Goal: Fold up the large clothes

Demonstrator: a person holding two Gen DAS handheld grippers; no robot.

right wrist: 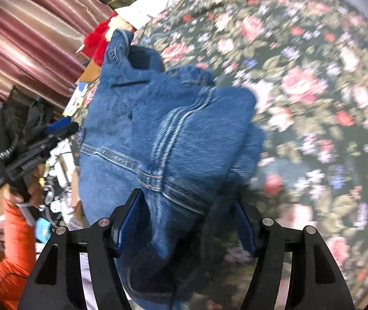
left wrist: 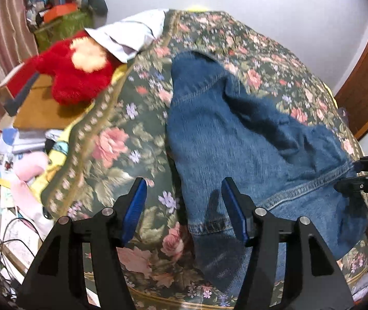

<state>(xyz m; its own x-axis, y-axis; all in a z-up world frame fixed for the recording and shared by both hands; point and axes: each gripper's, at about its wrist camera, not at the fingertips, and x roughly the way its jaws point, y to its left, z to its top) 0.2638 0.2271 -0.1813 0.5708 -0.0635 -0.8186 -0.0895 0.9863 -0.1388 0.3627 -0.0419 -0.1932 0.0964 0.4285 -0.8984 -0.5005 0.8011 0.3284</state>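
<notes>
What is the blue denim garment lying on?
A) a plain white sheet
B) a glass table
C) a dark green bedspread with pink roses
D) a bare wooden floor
C: the jeans are spread over a dark green floral bedspread with pink roses, which shows around them in both views.

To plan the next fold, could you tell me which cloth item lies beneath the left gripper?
The blue denim garment; the white cloth lies far off.
</notes>
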